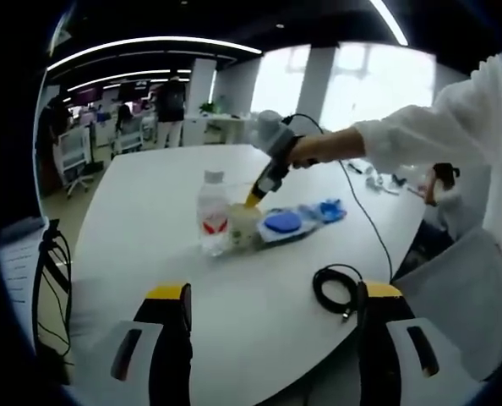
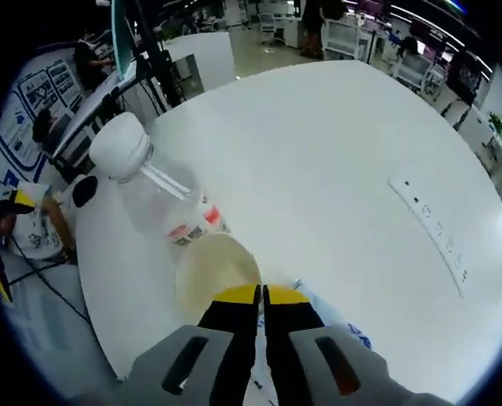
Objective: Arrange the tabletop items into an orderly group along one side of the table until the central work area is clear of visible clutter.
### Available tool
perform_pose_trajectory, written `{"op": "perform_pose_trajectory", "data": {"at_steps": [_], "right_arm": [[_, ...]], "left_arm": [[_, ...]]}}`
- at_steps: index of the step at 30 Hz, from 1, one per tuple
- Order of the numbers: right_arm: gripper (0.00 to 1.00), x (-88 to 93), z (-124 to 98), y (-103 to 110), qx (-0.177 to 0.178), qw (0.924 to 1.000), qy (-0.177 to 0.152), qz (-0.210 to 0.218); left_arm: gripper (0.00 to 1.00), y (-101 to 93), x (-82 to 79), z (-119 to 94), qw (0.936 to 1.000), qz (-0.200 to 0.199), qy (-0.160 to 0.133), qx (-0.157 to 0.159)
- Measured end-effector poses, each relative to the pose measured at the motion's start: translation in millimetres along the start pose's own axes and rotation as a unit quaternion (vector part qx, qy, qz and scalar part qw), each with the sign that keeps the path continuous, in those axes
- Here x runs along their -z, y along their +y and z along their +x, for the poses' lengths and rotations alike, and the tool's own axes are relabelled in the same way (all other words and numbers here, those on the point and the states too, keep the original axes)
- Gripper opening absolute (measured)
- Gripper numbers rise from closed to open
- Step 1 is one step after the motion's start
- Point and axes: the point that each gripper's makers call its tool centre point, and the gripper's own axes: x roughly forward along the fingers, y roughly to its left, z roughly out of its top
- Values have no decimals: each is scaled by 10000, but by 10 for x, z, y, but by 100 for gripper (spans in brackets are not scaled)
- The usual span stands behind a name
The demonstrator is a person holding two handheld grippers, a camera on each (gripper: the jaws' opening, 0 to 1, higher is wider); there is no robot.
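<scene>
White plastic made up the cup [image 2: 215, 269], which stood upright with its mouth open toward the camera in the right gripper view, directly ahead of the right gripper [image 2: 262, 296], whose yellow-tipped jaws were pressed together at the cup's near rim; whether any of the rim was caught between them could not be told. Just beyond the cup, touching or nearly so, stood the water bottle [image 2: 154, 190], clear with a red label and a white cap, its long axis vertical to the table [image 2: 335, 161]. In the left gripper view the same cluster sat toward the middle of the table: bottle [image 1: 212, 213], cup [image 1: 242, 226] beside it, and a flat blue-and-white packet [image 1: 297, 220] lying on the cup's far side, its length running away from the cup toward a person's sleeve. The right gripper [image 1: 253, 200] reached down to the cup from that side. The left gripper [image 1: 272, 317] hung well back near the table's edge, jaws spread and holding nothing, with a coiled black cable [image 1: 335, 288] between it and the group. The right hand was plainly the nearer, so the cup's shift would likely fall to it.
</scene>
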Motion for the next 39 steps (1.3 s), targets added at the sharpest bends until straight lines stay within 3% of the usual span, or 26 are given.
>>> {"op": "perform_pose_trajectory", "data": {"at_steps": [10, 13, 19, 21, 23, 25, 27, 30, 33, 34, 35, 36, 38, 39], "right_arm": [[0, 20, -34, 23, 57, 9997, -78, -203], [3, -21, -81, -17, 150, 9991, -285, -283], [8, -120, -122, -81, 147, 9980, -590, -195], [7, -201, -233, -110, 254, 9955, -904, -158], [7, -225, -201, -139, 195, 9938, -1089, -87], [7, -307, -284, -78, 14, 9891, -1473, -32], [7, -377, -481, 14, -178, 9786, -2044, -130], [6, -535, -791, 88, -335, 9533, -3002, -34], [6, -633, -1215, 229, -714, 9154, -3958, 156], [6, -624, -1354, 272, -772, 9064, -4150, 138], [7, -627, -1533, 327, -843, 8910, -4460, 77], [8, -625, -1637, 373, -951, 8805, -4644, 36], [15, -599, -1987, 560, -1379, 8454, -5159, 131], [21, -590, -2216, 654, -1648, 8177, -5512, 212]], "left_arm": [[77, -58, -22, 11, 10000, 51, -9, 38], [78, -101, -82, 13, 9998, 57, -135, 104], [78, -112, -49, 29, 9999, 15, -56, 122], [78, -84, -42, 26, 9999, 5, -57, 111], [78, -64, -29, 23, 9999, 0, -41, 97], [79, -56, -30, 22, 9999, -24, -48, 92], [80, -58, -51, 14, 9999, -4, -94, 104], [80, -108, -211, -23, 9984, -140, -492, 249], [81, -136, -360, -72, 9947, -377, -887, 366], [81, -129, -403, -93, 9931, -457, -1010, 382], [81, -129, -423, -106, 9926, -453, -1057, 380], [80, -131, -444, -117, 9923, -441, -1100, 373], [80, -161, -481, -118, 9914, -441, -1162, 406], [80, -201, -527, -118, 9899, -460, -1256, 469]]}}
